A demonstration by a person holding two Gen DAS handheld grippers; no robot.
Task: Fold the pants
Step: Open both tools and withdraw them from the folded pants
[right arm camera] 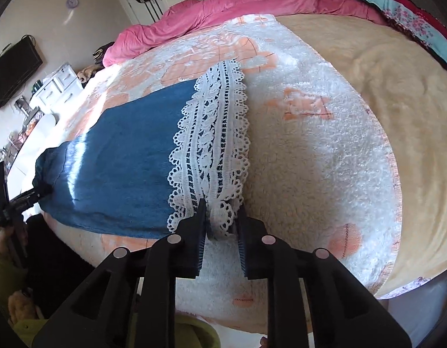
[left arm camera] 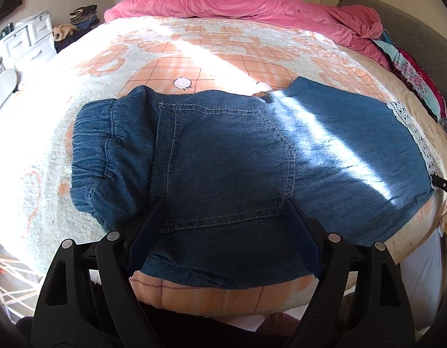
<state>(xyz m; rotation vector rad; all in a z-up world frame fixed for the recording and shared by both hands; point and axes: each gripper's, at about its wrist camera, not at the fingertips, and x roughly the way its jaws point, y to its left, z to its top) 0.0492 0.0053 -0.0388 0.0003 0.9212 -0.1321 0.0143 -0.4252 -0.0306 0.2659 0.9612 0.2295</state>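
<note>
While the denim pants (left arm camera: 223, 150) lie flat across the near edge of the bed (left arm camera: 35, 150), both grippers are down at the cloth. The left gripper (left arm camera: 223, 203) has its fingers (left arm camera: 149, 226) spread wide, one on either side of the back pocket (left arm camera: 223, 162) near the elastic waistband (left arm camera: 96, 150); the pads rest on or just above the denim, and no fabric is pinched between them. The right gripper (right arm camera: 222, 206) works at the far end of the leg, where a white lace hem (right arm camera: 211, 133) trims the cuff. Its fingers (right arm camera: 198, 226) are drawn in narrow around the near corner of that lace, which sits bunched in the small gap between the pads and looks gripped.

The pants run lengthwise along the bed's front edge, waistband on the left, lace hem on the right, on a fluffy white and peach blanket (right arm camera: 310, 159). A pink duvet (left arm camera: 237, 3) is heaped along the far side. A band of sunlight crosses the leg.
</note>
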